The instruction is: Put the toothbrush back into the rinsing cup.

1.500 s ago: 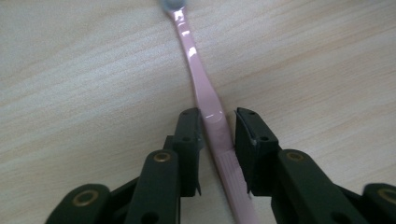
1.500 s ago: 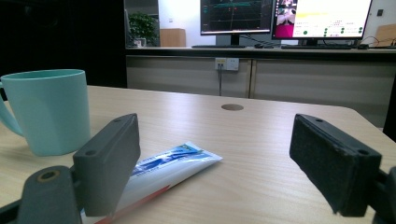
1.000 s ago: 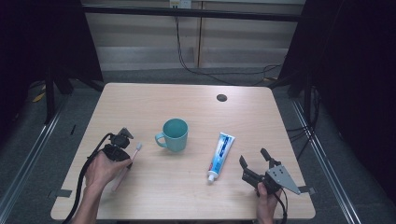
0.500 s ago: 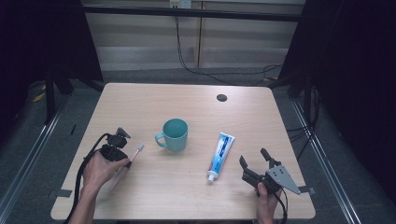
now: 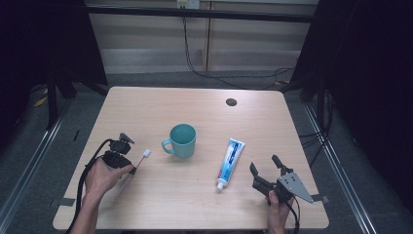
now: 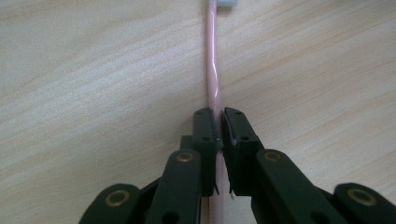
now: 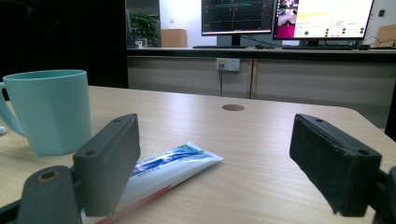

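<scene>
A pink toothbrush [image 5: 140,161] with a white head lies at the left of the wooden table [image 5: 195,204]. My left gripper [image 5: 127,166] is shut on its handle [image 6: 214,84]. The jaws have just been closing with the handle between them, and both pads now press on it. A teal mug [image 5: 182,140] stands upright at the table's middle, handle to the left. A blue and white toothpaste tube [image 5: 231,157] lies right of it, cap toward me. My right gripper [image 5: 265,165] is open near the front right, just right of the tube [image 7: 173,163], with the mug [image 7: 49,109] farther off.
A round dark hole [image 5: 231,102] sits in the tabletop at the back right. The left gripper's black cable [image 5: 90,163] loops off the left front. Dark frame posts flank the table, and monitors [image 7: 285,18] stand beyond its far edge.
The left hand has shifted slightly at the toothbrush, whose head has moved a little up in the view. The right gripper, mug and tube are where they were.
</scene>
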`<action>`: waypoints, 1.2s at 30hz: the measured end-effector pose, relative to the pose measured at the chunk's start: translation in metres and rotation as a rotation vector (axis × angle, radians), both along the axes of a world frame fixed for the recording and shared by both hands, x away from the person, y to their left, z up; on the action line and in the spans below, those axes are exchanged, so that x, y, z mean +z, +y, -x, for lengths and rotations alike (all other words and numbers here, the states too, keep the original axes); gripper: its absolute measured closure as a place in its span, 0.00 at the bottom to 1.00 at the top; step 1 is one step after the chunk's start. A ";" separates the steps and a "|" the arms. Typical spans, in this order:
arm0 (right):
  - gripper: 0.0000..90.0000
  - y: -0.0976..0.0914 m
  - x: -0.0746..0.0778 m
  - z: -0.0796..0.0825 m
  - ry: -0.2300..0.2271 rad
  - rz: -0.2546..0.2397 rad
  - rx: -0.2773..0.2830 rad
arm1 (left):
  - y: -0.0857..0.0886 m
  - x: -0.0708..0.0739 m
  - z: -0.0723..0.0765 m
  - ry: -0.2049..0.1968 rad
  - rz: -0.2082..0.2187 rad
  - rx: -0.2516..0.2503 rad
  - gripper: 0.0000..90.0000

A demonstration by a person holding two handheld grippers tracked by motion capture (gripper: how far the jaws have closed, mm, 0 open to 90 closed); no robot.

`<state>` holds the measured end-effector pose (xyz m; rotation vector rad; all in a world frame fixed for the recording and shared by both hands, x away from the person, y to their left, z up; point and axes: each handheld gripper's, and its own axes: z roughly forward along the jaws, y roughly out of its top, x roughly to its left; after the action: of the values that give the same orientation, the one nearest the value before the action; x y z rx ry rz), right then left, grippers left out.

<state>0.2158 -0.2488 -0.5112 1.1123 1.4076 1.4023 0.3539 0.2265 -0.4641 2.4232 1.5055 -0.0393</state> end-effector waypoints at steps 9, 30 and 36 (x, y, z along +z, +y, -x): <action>0.17 0.000 0.000 0.000 0.000 0.002 0.001 | -0.007 -0.001 -0.001 0.007 -0.031 -0.027 0.93; 0.17 0.000 0.000 0.000 -0.001 0.001 0.001 | 0.011 0.010 0.002 -0.072 0.197 0.049 0.94; 0.17 0.000 0.000 0.000 -0.001 0.000 0.001 | 0.018 0.019 0.007 -0.137 0.254 0.072 0.94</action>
<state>0.2157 -0.2489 -0.5112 1.1109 1.4078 1.4033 0.3467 0.2441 -0.4454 2.1268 1.4315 -0.0451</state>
